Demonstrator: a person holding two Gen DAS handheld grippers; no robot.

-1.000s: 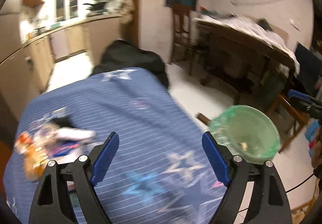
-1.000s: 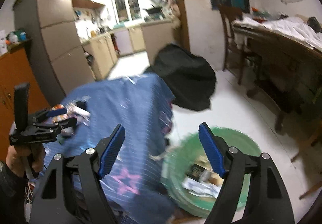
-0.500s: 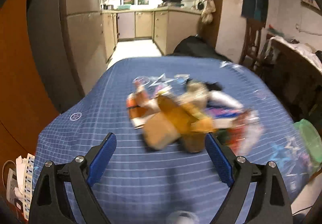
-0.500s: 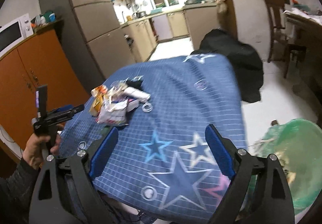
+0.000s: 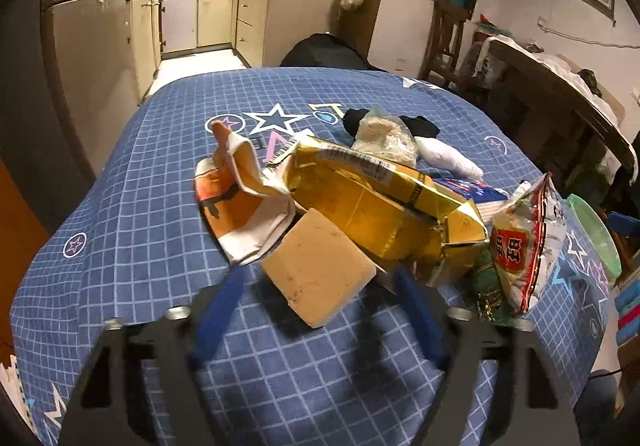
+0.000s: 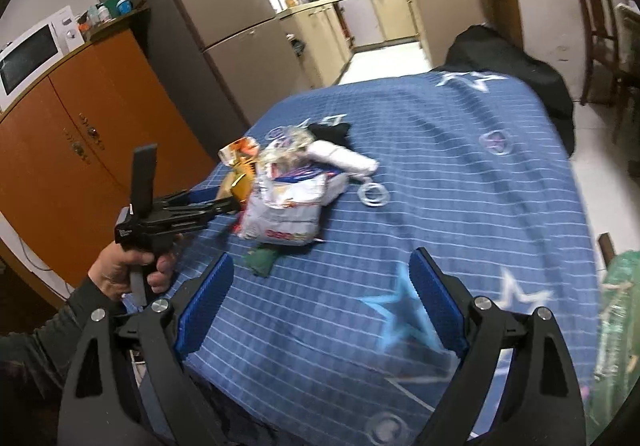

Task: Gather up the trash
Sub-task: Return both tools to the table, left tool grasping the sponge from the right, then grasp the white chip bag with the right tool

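Trash (image 5: 360, 205) lies in one heap on the worktop (image 5: 160, 165), which is covered with a blue checked cloth with stars. In the heap are a gold foil bag (image 5: 380, 213), a torn orange and white wrapper (image 5: 236, 201), a tan cardboard piece (image 5: 320, 274), a red and white snack bag (image 5: 524, 242), a white roll (image 5: 444, 159) and something black (image 5: 420, 127) at the far side. The left gripper (image 5: 318, 302) is low over the near edge of the heap; its fingers (image 5: 218, 306) are wide apart, on both sides of the cardboard piece, holding nothing. The right gripper (image 6: 320, 306) hovers over bare cloth to the right of the heap, fingers (image 6: 206, 302) also wide apart and empty. A green bin (image 6: 616, 318) stands beside the worktop, at the right.
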